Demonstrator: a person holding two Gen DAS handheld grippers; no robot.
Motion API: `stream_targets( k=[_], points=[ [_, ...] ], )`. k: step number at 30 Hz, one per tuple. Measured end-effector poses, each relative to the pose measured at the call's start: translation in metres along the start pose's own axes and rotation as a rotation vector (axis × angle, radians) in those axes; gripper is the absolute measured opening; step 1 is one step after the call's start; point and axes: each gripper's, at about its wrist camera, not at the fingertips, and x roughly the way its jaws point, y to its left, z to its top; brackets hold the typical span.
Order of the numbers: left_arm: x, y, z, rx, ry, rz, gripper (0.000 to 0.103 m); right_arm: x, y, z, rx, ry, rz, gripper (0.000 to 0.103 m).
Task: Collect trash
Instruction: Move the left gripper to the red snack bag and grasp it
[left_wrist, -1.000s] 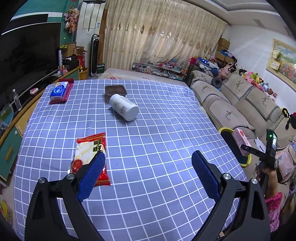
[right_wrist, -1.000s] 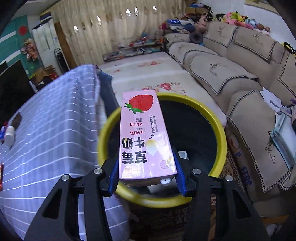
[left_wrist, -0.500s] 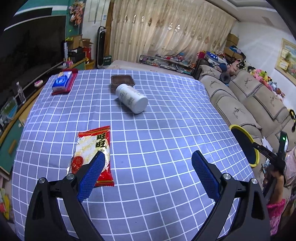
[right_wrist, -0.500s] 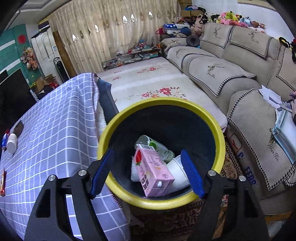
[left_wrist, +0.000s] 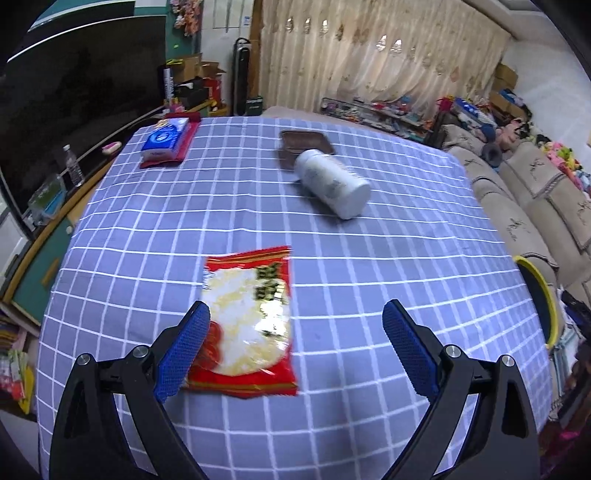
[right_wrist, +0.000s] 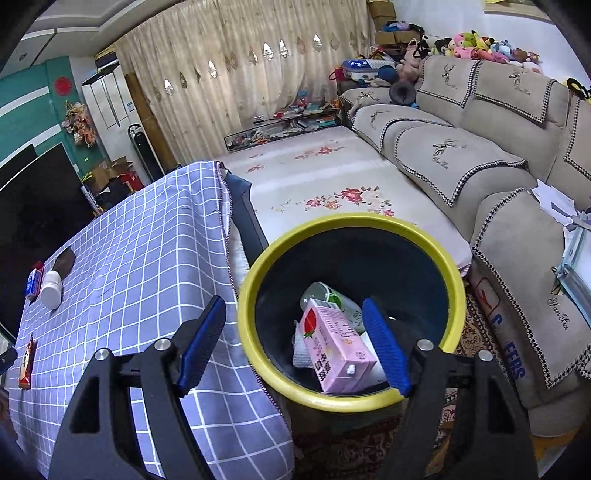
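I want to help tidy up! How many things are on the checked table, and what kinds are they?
Snack packets: 1, the red snack packet
Bottles: 1, the white bottle lying on its side
Trays: 1, the brown tray
Tissue packs: 1, the blue tissue pack
Red mats: 1, the red mat under the tissue pack
Total: 5

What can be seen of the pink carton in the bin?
The pink carton is a rectangular drink box with a strawberry picture, dark printed characters and a small white cap on its near end. It looks undented. It lies tilted inside the yellow-rimmed bin, resting on other trash: a white-green bottle behind it and white paper beside it. Nothing grips it.
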Motion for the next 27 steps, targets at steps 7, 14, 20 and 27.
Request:
stream_targets(
  k=[7,14,20,27],
  points=[
    [0.019,0.012,0.004,-0.008,0.036,0.054,0.093,0.005,0.01,0.001,-0.011,0.012,0.018,0.072],
    [0.032,0.013,0.003,0.001,0.067,0.072,0.093,0.003,0.015,0.003,-0.02,0.008,0.025,0.073],
    [0.042,0.014,0.001,0.014,0.097,0.104,0.092,0.002,0.016,0.002,-0.021,0.005,0.03,0.074],
    [0.043,0.014,-0.001,0.033,0.093,0.144,0.076,0.003,0.019,0.001,-0.023,0.013,0.043,0.074]
  ],
)
